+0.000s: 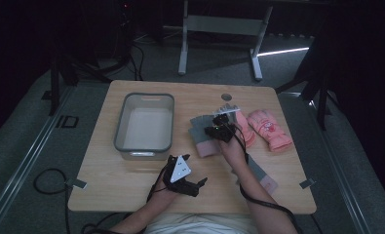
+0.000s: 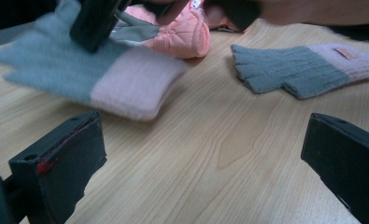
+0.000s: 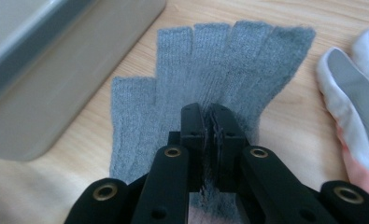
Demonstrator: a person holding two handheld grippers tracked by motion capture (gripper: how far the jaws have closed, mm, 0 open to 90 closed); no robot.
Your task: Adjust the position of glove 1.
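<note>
Here, mid-pickup: right gripper (image 3: 210,123) clenched on a pinch of grey knit at the middle of a fingerless glove (image 3: 219,70), lying on the table (image 1: 107,180) between the tub (image 1: 144,148) and the pink mittens (image 1: 268,127). Left gripper (image 1: 186,181) idle near the front edge, jaws wide apart, grasping nothing. Probably next: lifting the glove clear and carrying it to the tub without losing the thin fold. Matching glove (image 2: 299,67) nearby, with a small cuff tag, unreadable.

Fuzzy knitted-wool glove (image 3: 219,70) — matt, smooth wood-grain table (image 2: 210,154) — glossy plastic bin (image 1: 144,124).
</note>
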